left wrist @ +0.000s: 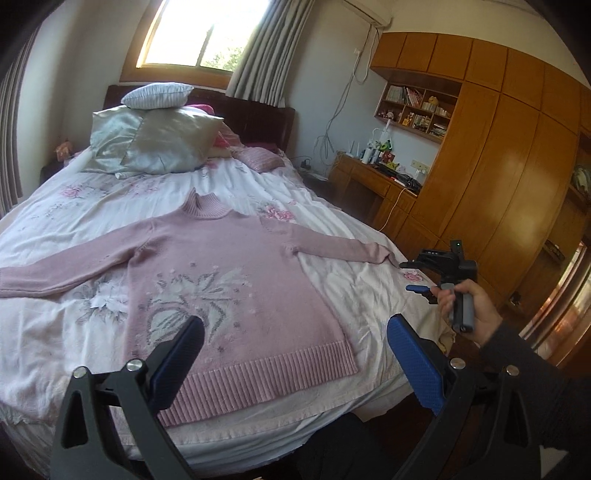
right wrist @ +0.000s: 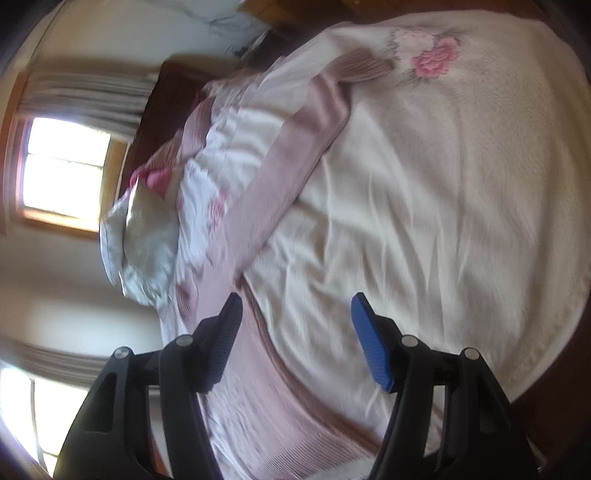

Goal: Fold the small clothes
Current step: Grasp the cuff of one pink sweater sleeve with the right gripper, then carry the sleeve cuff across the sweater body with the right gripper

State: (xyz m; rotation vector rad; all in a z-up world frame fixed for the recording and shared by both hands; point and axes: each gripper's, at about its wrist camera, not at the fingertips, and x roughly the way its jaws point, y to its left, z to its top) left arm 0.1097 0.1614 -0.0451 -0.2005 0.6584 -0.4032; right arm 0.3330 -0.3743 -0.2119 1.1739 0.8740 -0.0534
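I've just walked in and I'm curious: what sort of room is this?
A bedroom in a home, most likely: a bed with pillows, a pink sweater laid flat on it, and a wooden wardrobe beside a desk.

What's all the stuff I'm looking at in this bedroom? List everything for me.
sweater: one, pink, spread flat on the bed
bedspread: one, white with pink flowers, covering the bed
pillows: several, silvery and striped, stacked at the headboard
window: one, bright, above the headboard
curtain: grey, right of the window
wardrobe: wooden, right wall
desk: one, wooden, cluttered
left gripper: open, above the sweater hem
right gripper: open, near the sweater
hand: one, holding the right gripper
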